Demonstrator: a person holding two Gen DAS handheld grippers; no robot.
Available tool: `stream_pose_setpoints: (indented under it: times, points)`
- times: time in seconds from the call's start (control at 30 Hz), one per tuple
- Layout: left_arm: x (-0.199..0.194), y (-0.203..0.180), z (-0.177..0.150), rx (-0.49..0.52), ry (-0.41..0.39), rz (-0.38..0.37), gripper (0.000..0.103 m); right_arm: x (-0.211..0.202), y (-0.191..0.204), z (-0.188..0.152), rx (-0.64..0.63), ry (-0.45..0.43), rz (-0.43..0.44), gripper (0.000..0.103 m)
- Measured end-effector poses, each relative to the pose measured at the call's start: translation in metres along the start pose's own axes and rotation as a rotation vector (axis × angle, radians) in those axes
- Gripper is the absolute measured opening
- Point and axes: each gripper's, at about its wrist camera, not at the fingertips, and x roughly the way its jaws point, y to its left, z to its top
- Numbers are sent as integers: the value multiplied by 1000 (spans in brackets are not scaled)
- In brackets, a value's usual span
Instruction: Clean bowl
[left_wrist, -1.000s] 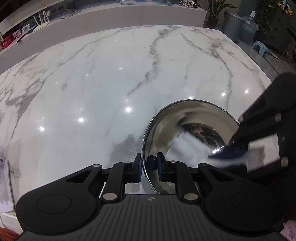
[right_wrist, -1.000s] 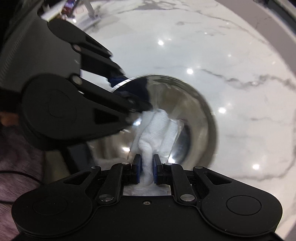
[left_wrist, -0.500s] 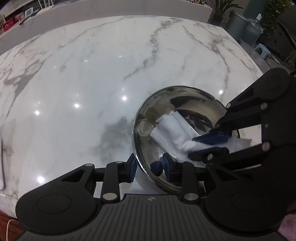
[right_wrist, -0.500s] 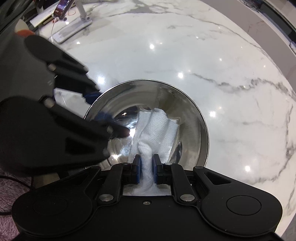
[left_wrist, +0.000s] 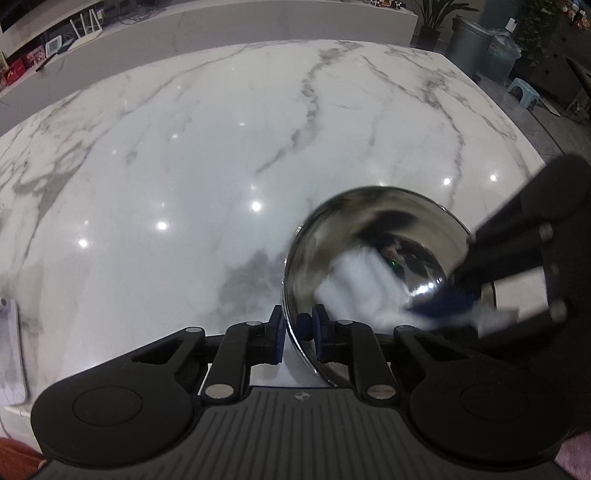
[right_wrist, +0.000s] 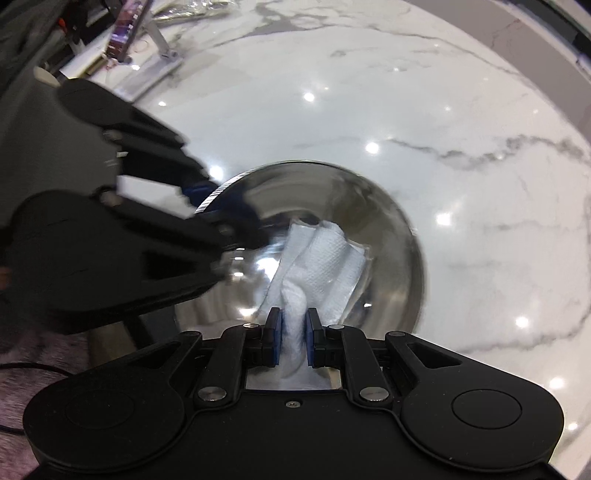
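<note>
A shiny steel bowl (left_wrist: 373, 221) sits on the white marble table (left_wrist: 184, 147). My left gripper (left_wrist: 297, 321) straddles the bowl's near rim, one blue pad outside and one inside, its jaws closing on that rim. From the right wrist view the left gripper (right_wrist: 218, 210) is at the left rim of the bowl (right_wrist: 391, 221). My right gripper (right_wrist: 293, 326) is shut on a bunched white paper towel (right_wrist: 321, 258), which spreads down into the bowl. In the left wrist view the right gripper (left_wrist: 443, 306), blurred, reaches in from the right with the towel (left_wrist: 354, 280).
A phone on a stand (right_wrist: 125, 33) is at the table's far left corner in the right wrist view. A flat white device (left_wrist: 9, 350) lies at the table's left edge. Beyond the table are a grey bin (left_wrist: 469, 40) and a small stool (left_wrist: 524, 90).
My left gripper's jaws spread apart half a second ago and have closed back on the rim. The right gripper has swept the towel across the bowl's inside and sunk lower.
</note>
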Motion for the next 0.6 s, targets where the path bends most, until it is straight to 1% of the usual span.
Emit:
stream_pose_setpoints:
  times: [0.07,0.17,0.2,0.3,0.37,0.4,0.5,0.6]
  points:
    - [0,0,2,5,-4,4,13,2,0,2,14,-6,37,12]
    - [1,-1,2,12,-10,5,13,5,1,4,7,-3,50,12]
    - [2,-2,2,15,-13,5,13,7,1,6,-4,7,39,12]
    - [1,0,1,15,-15,0,13,14,1,12,-45,40,-11,12]
    - [1,1,1,14,-15,0,13,13,1,12,-84,58,-66,11]
    - [1,1,1,15,-15,0,13,13,1,13,-106,64,-111,11]
    - [1,1,1,14,-15,-3,13,10,1,16,-144,41,-229,10]
    - [0,2,1,11,-14,-7,13,13,0,20,-144,19,-273,10]
